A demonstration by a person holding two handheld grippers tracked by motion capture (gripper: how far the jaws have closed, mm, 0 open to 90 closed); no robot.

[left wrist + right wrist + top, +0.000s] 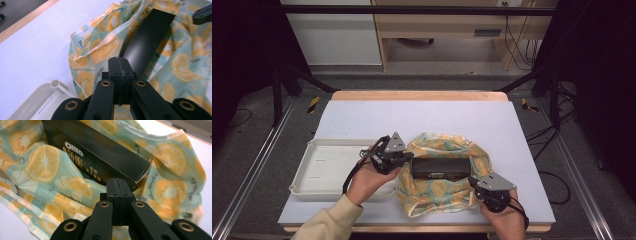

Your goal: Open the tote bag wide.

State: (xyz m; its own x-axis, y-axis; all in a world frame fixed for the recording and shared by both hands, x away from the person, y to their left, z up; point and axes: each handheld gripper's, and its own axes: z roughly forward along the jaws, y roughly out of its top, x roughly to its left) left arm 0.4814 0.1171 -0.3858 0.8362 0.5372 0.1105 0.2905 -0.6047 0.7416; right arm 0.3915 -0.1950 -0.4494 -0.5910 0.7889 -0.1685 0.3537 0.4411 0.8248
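Note:
A black Oreo box [440,167] lies lengthwise on a crumpled cloth [437,192] printed with orange and kiwi slices, near the table's front. My left gripper [404,159] is shut at the box's left end, with its tip [119,61] over the cloth [100,47] and just short of the box [147,37]. My right gripper [473,181] is shut at the box's right front corner, its tip [117,182] over the cloth [42,165] and against the box [100,152]. I cannot tell whether either tip pinches cloth.
A white tray [319,167] sits left of the cloth, under the left hand, and its corner [37,100] is close to the left gripper. The table's far half is bare white surface [422,117]. Cloth edges stand raised around the box.

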